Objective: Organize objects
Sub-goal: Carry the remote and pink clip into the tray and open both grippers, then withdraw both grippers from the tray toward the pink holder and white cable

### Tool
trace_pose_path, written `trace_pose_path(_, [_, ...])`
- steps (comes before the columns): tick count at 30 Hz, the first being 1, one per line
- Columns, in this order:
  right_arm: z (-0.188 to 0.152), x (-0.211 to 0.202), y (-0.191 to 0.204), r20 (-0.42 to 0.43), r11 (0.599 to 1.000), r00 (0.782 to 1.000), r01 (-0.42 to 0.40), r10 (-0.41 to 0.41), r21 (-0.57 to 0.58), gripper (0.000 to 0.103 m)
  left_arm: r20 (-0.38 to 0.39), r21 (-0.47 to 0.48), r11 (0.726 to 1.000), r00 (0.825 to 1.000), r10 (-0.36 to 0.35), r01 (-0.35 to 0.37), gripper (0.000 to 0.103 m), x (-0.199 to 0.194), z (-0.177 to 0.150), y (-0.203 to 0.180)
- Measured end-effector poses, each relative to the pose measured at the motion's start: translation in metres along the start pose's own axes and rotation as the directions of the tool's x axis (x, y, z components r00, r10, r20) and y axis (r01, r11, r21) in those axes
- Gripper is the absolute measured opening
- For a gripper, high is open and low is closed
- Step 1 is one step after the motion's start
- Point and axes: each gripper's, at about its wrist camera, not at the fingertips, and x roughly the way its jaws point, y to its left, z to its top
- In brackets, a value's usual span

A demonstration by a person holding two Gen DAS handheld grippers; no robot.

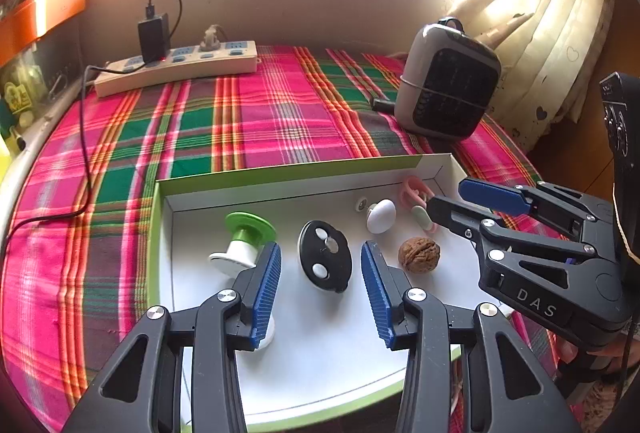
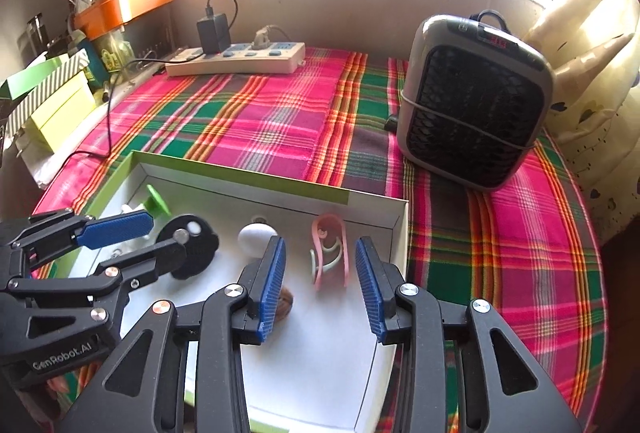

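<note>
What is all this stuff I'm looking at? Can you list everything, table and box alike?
box: one, white inside, green rim, on the plaid cloth
spool: one, green and white, box's left
disc: one, black, box's middle
knob: one, white, behind the walnut
walnut: one, brown, right of the disc
clip: one, pink, box's right corner
power strip: one, cream, far left
charger: one, black, plugged into the strip
heater: one, grey and black, far right
cloth: one, pink-green plaid
left gripper: open, over the disc
right gripper: open, over the clip
</note>
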Motion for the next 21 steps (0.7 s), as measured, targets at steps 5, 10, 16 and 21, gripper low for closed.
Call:
trace_pose_path(5, [-0.006, -0.016, 0.008, 0.026, 1.000, 1.000, -0.004, 0.005, -0.014, 0.038, 0.032, 0.003, 1.000, 0.999, 0.019, -0.019, 0.041, -0.019, -0.006, 0.003])
trace_pose_path(10, [-0.016, -0.034, 0.015, 0.055, 1.000, 0.998, -0.012, 0.013, -0.017, 0.038, 0.053, -0.018, 0.999, 0.998, 0.028, -0.027, 0.041, -0.035, -0.015, 0.010])
trace_pose_path(16, [-0.035, -0.050, 0.025, 0.069, 0.999, 0.997, -0.024, 0.025, -0.025, 0.042, 0.076, -0.050, 0.998, 0.996, 0.046, -0.042, 0.041, -0.057, -0.031, 0.021])
trace_pose_path(21, [-0.048, -0.061, 0.030, 0.083, 0.999, 0.996, -0.039, 0.039, -0.012, 0.042, 0.091, -0.088, 0.995, 0.994, 0.056, -0.048, 0.041, -0.072, -0.047, 0.030])
